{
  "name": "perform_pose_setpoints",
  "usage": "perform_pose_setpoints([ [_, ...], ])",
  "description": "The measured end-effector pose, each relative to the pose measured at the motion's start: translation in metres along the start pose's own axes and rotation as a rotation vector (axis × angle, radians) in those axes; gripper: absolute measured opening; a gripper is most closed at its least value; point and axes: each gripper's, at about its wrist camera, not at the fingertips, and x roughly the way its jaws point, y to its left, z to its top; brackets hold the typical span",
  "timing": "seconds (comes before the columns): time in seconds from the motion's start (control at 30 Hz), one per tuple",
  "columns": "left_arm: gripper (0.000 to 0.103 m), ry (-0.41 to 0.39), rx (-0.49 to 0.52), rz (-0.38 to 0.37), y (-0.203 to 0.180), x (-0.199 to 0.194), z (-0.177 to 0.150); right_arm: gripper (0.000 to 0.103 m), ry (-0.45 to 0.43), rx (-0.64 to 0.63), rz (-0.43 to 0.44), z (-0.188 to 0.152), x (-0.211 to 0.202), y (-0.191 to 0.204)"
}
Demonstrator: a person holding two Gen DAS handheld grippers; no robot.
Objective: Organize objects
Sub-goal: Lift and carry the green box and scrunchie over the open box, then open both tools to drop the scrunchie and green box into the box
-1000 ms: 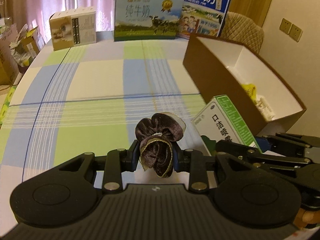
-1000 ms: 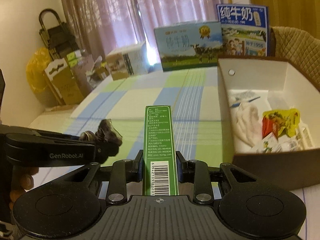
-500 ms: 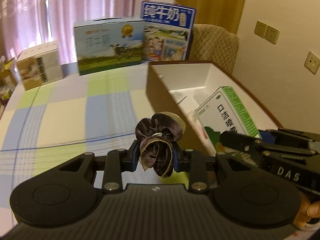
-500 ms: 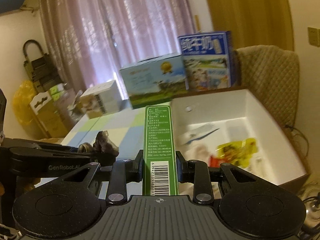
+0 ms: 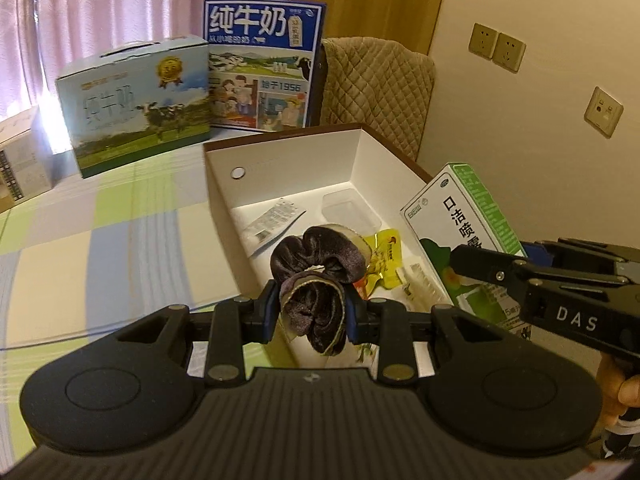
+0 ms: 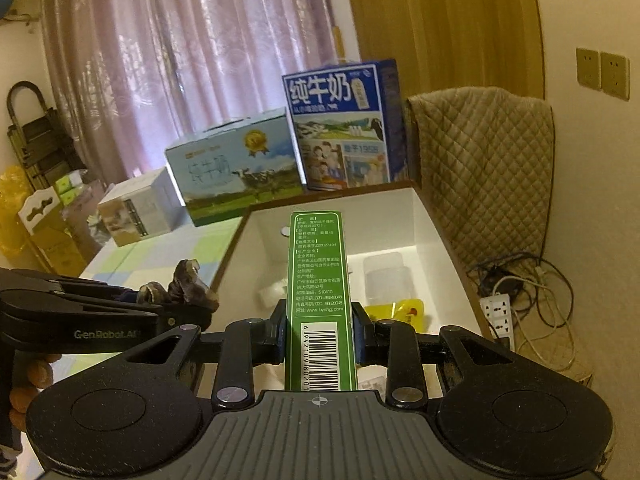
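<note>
My left gripper (image 5: 312, 314) is shut on a dark purple velvet scrunchie (image 5: 316, 276) and holds it over the near left wall of the open white-lined box (image 5: 360, 148). My right gripper (image 6: 320, 330) is shut on a green and white medicine carton (image 6: 319, 292), held upright above the same box (image 6: 424, 216). The carton also shows in the left wrist view (image 5: 468, 232), at the right of the scrunchie. The scrunchie shows in the right wrist view (image 6: 188, 284), left of the carton.
Inside the box lie a yellow sachet (image 5: 386, 258), a clear plastic tray (image 5: 352, 212) and a printed packet (image 5: 276, 218). Two milk cartons (image 5: 140, 104) (image 5: 262, 64) stand at the table's back. A padded chair (image 6: 480, 172) and power strip (image 6: 498, 316) are at the right.
Both grippers have swung right from over the checked tablecloth to above the open box, each keeping its hold. The box interior now fills the middle of both views.
</note>
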Motion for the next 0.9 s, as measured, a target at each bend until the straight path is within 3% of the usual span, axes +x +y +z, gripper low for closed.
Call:
perform_pose_setpoints([
  [0.5, 0.027, 0.087, 0.029, 0.052, 0.0, 0.084, 0.034, 0.027, 0.12, 0.041, 0.012, 0.016, 0.084, -0.031],
  [0.9, 0.028, 0.119, 0.061, 0.09, 0.007, 0.125, 0.053, 0.027, 0.143, 0.045, -0.016, 0.024, 0.113, -0.037],
])
